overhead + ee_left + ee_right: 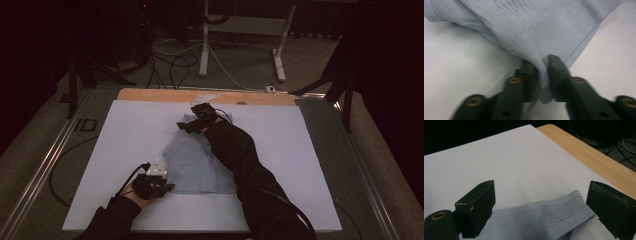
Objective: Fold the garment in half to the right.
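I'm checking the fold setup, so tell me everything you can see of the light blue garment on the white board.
The light blue garment is ribbed knit with stitched seams and a perforated band at its far edge. It lies mostly flat on the white board. The left gripper is shut on a fold at its near corner; the right gripper stands open over the far edge.

Left gripper [541, 75] clamped; right gripper [541, 205] agape

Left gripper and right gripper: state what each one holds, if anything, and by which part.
The left gripper pinches the pale blue ribbed garment at a hemmed corner. The right gripper holds nothing: its jaws stand open over the garment's perforated edge.
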The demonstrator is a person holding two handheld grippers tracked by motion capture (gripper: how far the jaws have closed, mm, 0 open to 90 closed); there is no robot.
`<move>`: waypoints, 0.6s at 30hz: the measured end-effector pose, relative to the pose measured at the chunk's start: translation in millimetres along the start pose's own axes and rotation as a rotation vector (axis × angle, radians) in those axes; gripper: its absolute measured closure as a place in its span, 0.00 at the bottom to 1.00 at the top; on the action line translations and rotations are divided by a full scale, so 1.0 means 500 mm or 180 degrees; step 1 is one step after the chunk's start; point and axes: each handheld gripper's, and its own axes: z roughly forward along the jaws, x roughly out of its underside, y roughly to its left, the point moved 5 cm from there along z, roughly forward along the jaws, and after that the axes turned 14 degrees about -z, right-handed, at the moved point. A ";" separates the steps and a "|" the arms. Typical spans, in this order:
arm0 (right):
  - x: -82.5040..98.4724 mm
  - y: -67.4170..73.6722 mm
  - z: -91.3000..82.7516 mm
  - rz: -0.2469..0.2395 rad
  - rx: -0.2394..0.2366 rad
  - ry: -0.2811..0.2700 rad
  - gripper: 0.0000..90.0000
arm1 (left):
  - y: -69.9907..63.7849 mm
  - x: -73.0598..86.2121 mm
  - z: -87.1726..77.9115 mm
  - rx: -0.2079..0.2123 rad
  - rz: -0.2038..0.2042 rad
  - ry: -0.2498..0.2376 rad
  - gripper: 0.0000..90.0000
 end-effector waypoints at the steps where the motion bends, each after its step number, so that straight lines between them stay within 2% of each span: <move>1: -0.001 0.000 0.001 0.0040 0.0003 0.0011 0.10 | 0.000 -0.001 -0.001 0.0003 0.0007 0.0000 0.95; 4: -0.005 -0.004 0.009 -0.0004 -0.0005 0.0027 0.10 | -0.002 -0.003 -0.004 0.0011 0.0035 -0.0047 0.96; 5: -0.008 -0.004 0.010 0.0026 0.0001 0.0031 0.10 | -0.003 -0.005 -0.007 0.0043 0.0017 -0.0103 0.96; 8: -0.011 -0.006 0.014 0.0032 -0.0028 -0.0004 0.10 | -0.003 -0.006 -0.009 0.0041 0.0041 -0.0116 0.96; 10: -0.015 -0.010 0.025 -0.0019 -0.0002 0.0057 0.10 | -0.006 -0.010 -0.016 0.0048 0.0099 -0.0206 0.96; 14: -0.016 -0.013 0.032 0.0024 0.0017 0.0087 0.10 | -0.008 -0.010 -0.017 0.0051 0.0096 -0.0213 0.96; 18: -0.018 -0.024 0.055 0.0119 0.0048 0.0112 0.10 | -0.006 -0.011 -0.018 0.0068 0.0064 -0.0234 0.96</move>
